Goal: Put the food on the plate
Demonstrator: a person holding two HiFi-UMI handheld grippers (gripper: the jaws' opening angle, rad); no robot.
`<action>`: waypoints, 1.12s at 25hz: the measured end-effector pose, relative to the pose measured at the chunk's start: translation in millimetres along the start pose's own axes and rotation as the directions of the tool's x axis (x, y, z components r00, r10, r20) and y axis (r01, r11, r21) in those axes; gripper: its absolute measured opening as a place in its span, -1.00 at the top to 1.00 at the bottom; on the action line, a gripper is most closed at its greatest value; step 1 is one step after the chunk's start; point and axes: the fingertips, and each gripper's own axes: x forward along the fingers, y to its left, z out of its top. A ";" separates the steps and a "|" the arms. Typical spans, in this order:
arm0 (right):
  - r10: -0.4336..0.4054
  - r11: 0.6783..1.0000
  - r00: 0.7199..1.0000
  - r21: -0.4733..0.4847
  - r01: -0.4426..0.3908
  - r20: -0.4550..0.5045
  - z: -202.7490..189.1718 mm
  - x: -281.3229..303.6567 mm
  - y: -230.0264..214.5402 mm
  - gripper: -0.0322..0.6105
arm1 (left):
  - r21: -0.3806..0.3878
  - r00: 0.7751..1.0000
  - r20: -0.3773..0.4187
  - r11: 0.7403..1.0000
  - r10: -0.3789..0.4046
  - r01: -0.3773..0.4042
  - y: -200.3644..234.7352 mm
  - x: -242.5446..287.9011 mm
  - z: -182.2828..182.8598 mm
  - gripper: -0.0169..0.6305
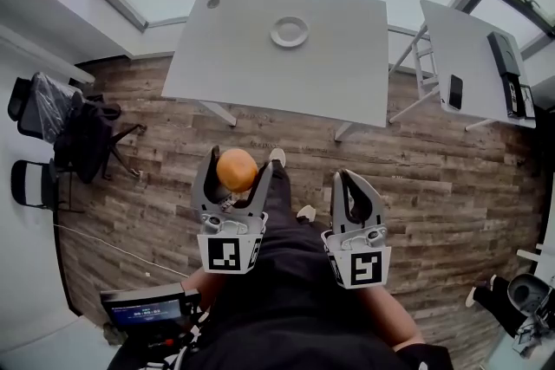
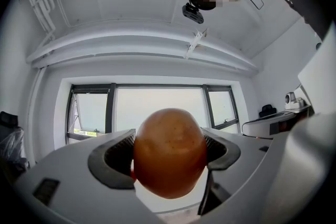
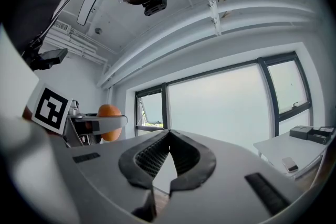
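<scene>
Food [image 1: 237, 170], a round orange piece, sits clamped in the left gripper's [image 1: 236, 162] jaws, well short of the plate [image 1: 275, 32] straight ahead on the worktop [image 1: 260, 69]; right gripper [image 1: 350, 179] jaws closed, empty.

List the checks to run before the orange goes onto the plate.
1. Orange clamped between the left gripper jaws: ok.
2. Plate empty: ok.
3. Table bare around the plate: ok.
4. Right gripper shut and holding nothing: ok.
5. Plate within reach from here: probably not ok; wooden floor lies between the grippers and the table.
</scene>
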 end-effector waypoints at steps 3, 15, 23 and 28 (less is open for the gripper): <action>-0.011 1.000 1.000 -0.008 0.011 -0.005 1.5 1.3 -2.3 0.88 | -0.002 1.000 0.009 1.000 -0.018 0.018 -4.2 4.7 2.3 -0.13; -0.029 0.999 0.997 -0.029 0.027 -0.073 -16.6 118.6 -22.5 0.88 | -0.040 0.999 0.005 0.998 -0.040 0.040 58.0 106.0 -22.8 -0.13; -0.014 0.998 0.994 -0.060 0.007 -0.113 -16.1 194.2 -17.6 0.88 | -0.045 0.999 0.015 0.998 -0.042 0.043 107.8 164.1 -23.1 -0.13; -0.009 0.998 0.992 -0.069 0.001 -0.123 -13.4 238.7 -17.0 0.88 | -0.046 0.999 0.021 0.998 -0.043 0.044 136.0 189.9 -21.4 -0.13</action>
